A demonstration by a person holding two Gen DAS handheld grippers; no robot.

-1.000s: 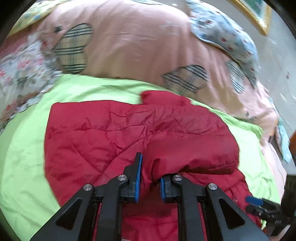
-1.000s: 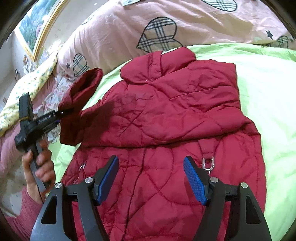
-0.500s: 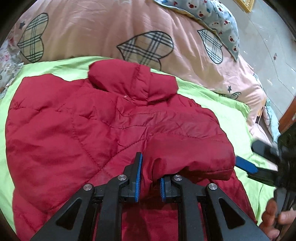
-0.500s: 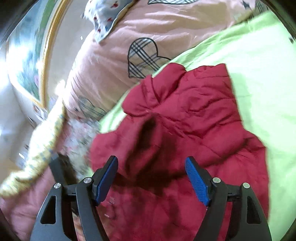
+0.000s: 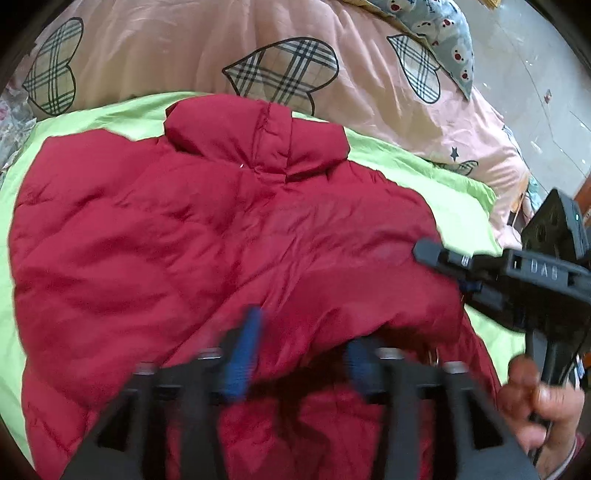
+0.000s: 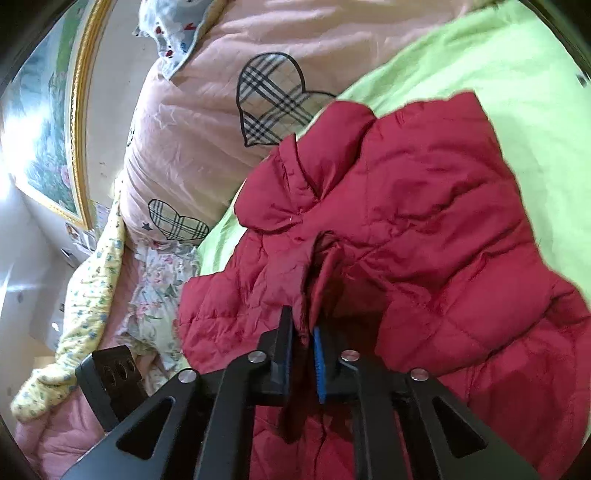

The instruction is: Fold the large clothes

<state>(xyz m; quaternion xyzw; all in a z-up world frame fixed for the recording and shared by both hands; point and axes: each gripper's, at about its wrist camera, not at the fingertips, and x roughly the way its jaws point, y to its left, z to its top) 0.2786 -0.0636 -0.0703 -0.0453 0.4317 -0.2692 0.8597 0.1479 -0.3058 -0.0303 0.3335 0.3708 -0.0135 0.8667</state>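
A red quilted jacket (image 5: 184, 251) lies on a lime-green sheet (image 5: 424, 166), collar toward the pillows, one sleeve folded across its body (image 5: 369, 295). My left gripper (image 5: 301, 354) is blurred with its blue pads spread apart over the folded sleeve, open. My right gripper (image 6: 304, 347) is shut on the sleeve cuff (image 6: 321, 266), which stands pinched between its pads. The right gripper also shows in the left wrist view (image 5: 443, 262), at the sleeve's right end. The jacket in the right wrist view (image 6: 424, 229) fills the middle.
A pink duvet with plaid hearts (image 5: 258, 48) is heaped behind the jacket. A blue patterned pillow (image 5: 439, 33) lies far right. A floral and a yellow cloth (image 6: 99, 266) lie left of the jacket. A framed picture (image 6: 44, 122) hangs on the wall.
My left gripper has opened and let go of the sleeve. My right gripper has closed on the sleeve cuff. Both have moved closer over the jacket.
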